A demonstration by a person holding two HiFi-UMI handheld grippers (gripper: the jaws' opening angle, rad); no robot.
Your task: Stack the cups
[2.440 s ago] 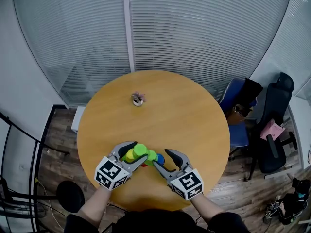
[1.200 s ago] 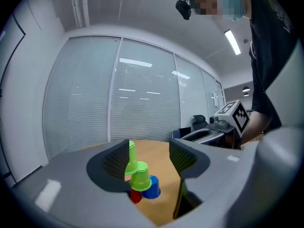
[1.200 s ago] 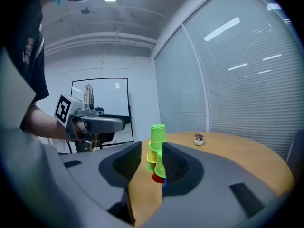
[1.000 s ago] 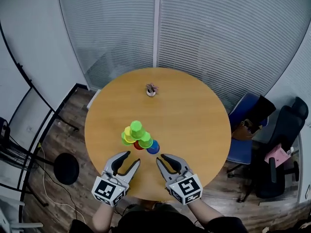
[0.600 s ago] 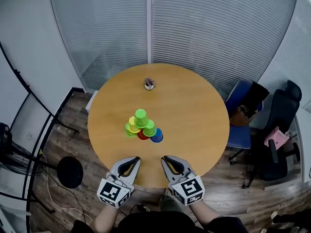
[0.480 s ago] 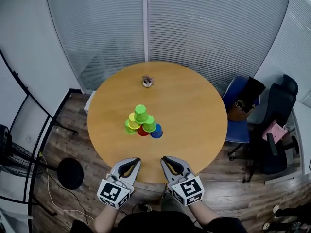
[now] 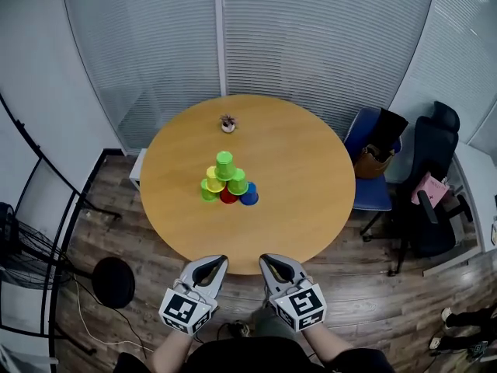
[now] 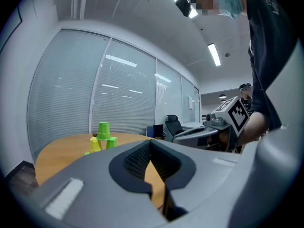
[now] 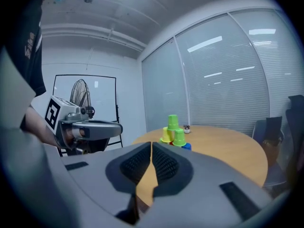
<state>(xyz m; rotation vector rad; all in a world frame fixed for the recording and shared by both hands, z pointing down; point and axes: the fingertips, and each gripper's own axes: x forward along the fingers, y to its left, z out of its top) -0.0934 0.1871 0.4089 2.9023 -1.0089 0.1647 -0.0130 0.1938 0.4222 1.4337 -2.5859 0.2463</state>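
A small pyramid of tapered, smooth plastic cups [image 7: 227, 180] stands rim-down near the middle of the round surface [image 7: 299, 173], well apart from both grippers. Its bottom row holds a lime green cup [image 7: 206, 192], a red cup [image 7: 228, 196] and a blue cup [image 7: 249, 196]. A yellow cup [image 7: 213, 181] and a second green cup [image 7: 238, 183] sit above them, and a third green cup [image 7: 224, 163] caps the top. The left grey moulded gripper [image 7: 218, 261] and the right grey moulded gripper [image 7: 268, 259] hover side by side off the near edge of the surface, each carrying a white cube printed with black square markers. The left gripper's black ribbed fingers [image 8: 135, 159] are clenched together on nothing. The right gripper's black ribbed fingers [image 9: 164, 164] have just drawn together the last bit and meet with nothing between them. The surface is a warm, matte wood-grain disc, bare except for the cups and a tiny potted plant [image 7: 227, 123] near its far edge. Behind it runs a glass wall with fine horizontal blinds [image 7: 311, 45]. The floor [image 7: 116, 208] is dark wooden planking. To the right stand a blue upholstered chair [image 7: 374, 194] and a black office chair [image 7: 425, 154], and a black round stand base [image 7: 114, 282] sits at the left.
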